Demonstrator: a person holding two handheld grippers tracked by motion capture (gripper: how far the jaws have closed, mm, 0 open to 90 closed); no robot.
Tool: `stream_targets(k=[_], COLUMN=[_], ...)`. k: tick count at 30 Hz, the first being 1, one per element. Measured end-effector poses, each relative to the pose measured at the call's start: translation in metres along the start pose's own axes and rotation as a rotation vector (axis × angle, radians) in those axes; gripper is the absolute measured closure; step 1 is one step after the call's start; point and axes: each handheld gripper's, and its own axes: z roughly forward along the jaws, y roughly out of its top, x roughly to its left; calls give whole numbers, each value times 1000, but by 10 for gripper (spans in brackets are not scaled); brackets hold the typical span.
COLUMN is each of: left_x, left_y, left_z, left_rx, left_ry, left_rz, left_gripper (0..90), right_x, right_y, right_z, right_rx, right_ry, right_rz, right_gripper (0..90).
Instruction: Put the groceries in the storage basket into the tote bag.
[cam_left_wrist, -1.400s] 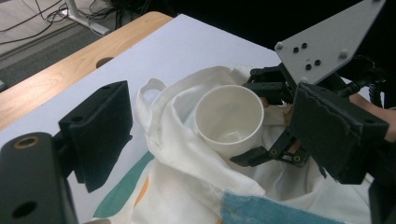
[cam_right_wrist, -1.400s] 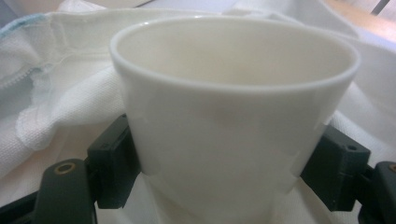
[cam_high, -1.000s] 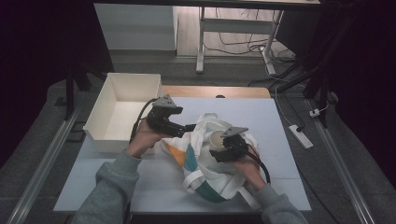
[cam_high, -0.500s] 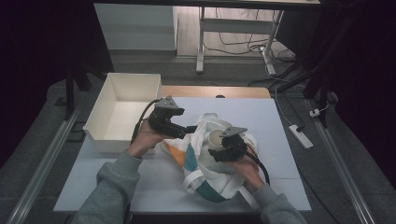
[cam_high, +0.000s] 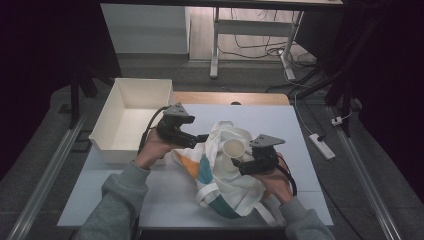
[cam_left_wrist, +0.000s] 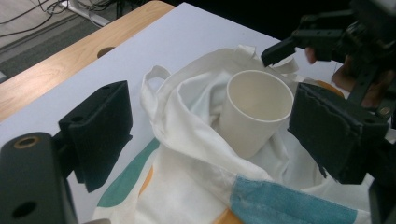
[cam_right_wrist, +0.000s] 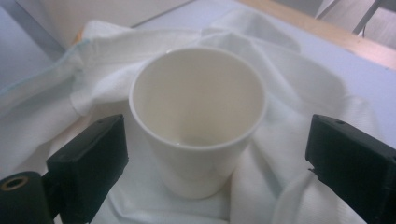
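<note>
Right gripper view: plain white cup (cam_right_wrist: 198, 121) on unlettered cloth bag (cam_right_wrist: 299, 88).

The desk (cam_high: 150, 200) is evenly lit from above while the surroundings are left in darkness — shadows stay soft. Both gripper views are rendered soft, their near black jaws blurred — no glare is seen.

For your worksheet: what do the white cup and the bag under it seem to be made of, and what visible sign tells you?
Cup: probably paper, perhaps thin plastic; matt white, with a thin rolled rim and smooth tapering wall.
Bag: woven cloth, likely cotton canvas; soft white fabric that creases and folds, with teal and orange printed patches, a stitched hem and loop handles.
</note>
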Motion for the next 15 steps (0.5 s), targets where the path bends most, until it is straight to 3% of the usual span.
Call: stream_targets(k=[7, 15], left_x=[1, -1], left_y=[-2, -6], left_z=[0, 0], left_rx=[6, 19], left_ry=[-3, 1], left_rz=[0, 5], left_gripper=[138, 138], right_x=[-6, -14], right_y=[1, -1], right_z=[-20, -37], right_rx=[-53, -78], right_ry=[23, -7], right_rz=[-16, -17], right_gripper=[137, 182])
